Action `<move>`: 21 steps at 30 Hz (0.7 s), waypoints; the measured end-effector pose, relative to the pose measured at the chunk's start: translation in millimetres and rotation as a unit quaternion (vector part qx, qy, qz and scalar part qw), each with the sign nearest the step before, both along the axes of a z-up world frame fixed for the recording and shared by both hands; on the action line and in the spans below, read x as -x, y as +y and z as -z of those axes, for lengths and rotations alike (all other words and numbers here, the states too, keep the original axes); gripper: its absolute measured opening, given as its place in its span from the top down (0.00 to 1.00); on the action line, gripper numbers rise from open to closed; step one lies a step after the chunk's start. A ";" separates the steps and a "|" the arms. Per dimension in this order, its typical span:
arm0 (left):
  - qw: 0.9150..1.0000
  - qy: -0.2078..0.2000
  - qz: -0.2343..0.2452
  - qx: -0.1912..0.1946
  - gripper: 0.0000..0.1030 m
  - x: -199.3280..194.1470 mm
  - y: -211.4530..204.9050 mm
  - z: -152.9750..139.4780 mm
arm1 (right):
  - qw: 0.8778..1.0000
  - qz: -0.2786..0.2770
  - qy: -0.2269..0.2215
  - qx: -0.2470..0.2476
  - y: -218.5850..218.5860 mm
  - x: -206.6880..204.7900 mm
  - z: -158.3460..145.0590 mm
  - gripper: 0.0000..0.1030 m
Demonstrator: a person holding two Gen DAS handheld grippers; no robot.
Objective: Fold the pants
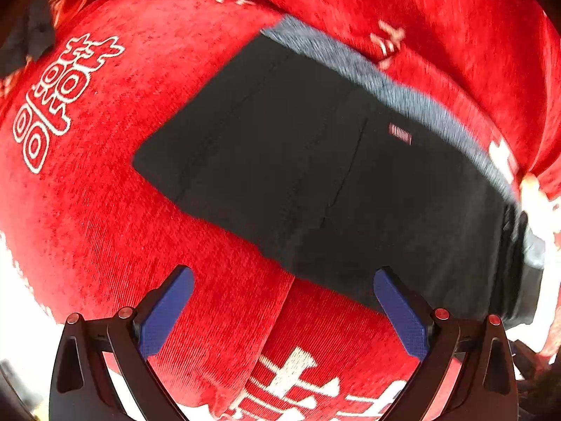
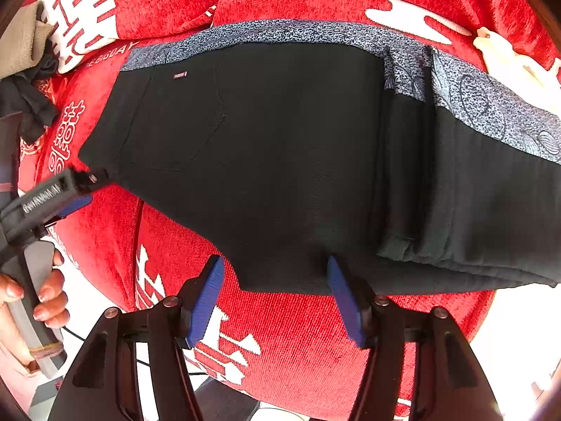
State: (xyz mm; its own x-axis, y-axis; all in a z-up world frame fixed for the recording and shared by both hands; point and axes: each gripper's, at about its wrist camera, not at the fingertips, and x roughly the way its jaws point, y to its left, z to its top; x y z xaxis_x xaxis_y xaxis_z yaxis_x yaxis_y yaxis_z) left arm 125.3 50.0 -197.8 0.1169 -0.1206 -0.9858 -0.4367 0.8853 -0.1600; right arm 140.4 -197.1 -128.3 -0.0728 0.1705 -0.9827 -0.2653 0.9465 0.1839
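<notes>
Black pants [image 2: 280, 147] with a blue-grey patterned waistband [image 2: 280, 31] lie flat on a red cloth, folded over at the right into stacked layers [image 2: 413, 175]. The same pants [image 1: 315, 175] fill the middle of the left wrist view, with the waistband [image 1: 385, 84] along their far edge. My right gripper [image 2: 275, 273] is open just above the pants' near edge, nothing between its blue pads [image 2: 207, 298]. My left gripper [image 1: 284, 284] is open too, hovering at the pants' near-left edge; its body [image 2: 52, 193] shows at the left of the right wrist view, held by a hand [image 2: 45, 301].
The red cloth [image 1: 105, 210] with white characters covers the surface and is wrinkled near the front. A dark garment and a tan one [image 2: 21, 49] lie at the far left. A cream-coloured item [image 2: 508, 59] sits at the far right. Bright white floor lies beyond the cloth's front edge.
</notes>
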 end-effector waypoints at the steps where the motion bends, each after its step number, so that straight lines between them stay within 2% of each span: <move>1: 1.000 -0.013 -0.018 0.015 0.00 1.8 9.2 -0.4 | 1.000 0.000 0.001 -0.001 0.0 0.4 0.1 0.37; 4: 0.995 -0.044 -0.061 0.065 0.00 8.4 34.7 5.7 | 1.000 -0.001 0.000 -0.002 -1.1 -0.1 -0.2 0.37; 6: 0.991 -0.058 -0.071 0.097 0.00 10.8 42.8 11.4 | 1.000 -0.004 0.000 -0.002 -2.1 -0.4 -0.7 0.37; 10: 0.976 -0.091 -0.098 0.172 0.00 12.4 51.7 22.8 | 1.000 -0.010 -0.002 -0.002 -2.0 0.4 -0.8 0.37; 13: 0.963 -0.121 -0.116 0.210 0.00 9.7 55.9 23.4 | 1.000 -0.013 -0.004 -0.003 -1.7 0.9 -0.7 0.37; 18: 0.956 -0.142 -0.126 0.225 0.00 2.4 53.1 24.8 | 1.000 -0.019 -0.006 -0.004 -1.6 1.3 -1.1 0.37; 21: 0.949 -0.154 -0.133 0.242 0.00 -8.1 47.0 16.1 | 1.000 -0.022 -0.005 -0.003 -1.5 1.3 -0.6 0.37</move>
